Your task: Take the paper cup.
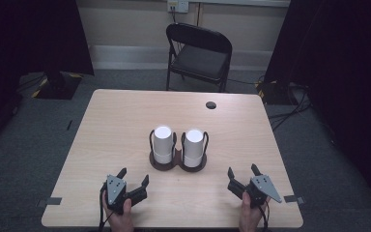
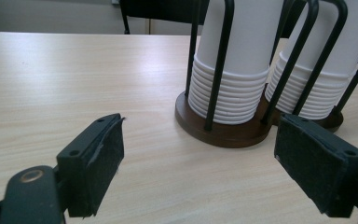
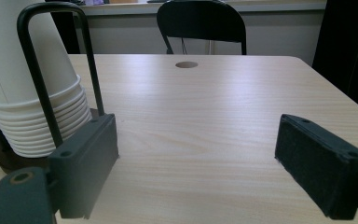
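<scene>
White cup stacks (image 1: 163,143) in rack sit btwn & ahead of both claws (image 1: 133,178), (image 1: 243,174), each spread, empty.

No writing, label, brand or number can be read on anything here.

In my left gripper view the tops of both cup stacks (image 2: 233,60) run off the upper edge, and the holder's wire loops (image 2: 219,65) cover strips of them. In my right gripper view the nearer stack (image 3: 23,88) is cut by the left edge.
</scene>
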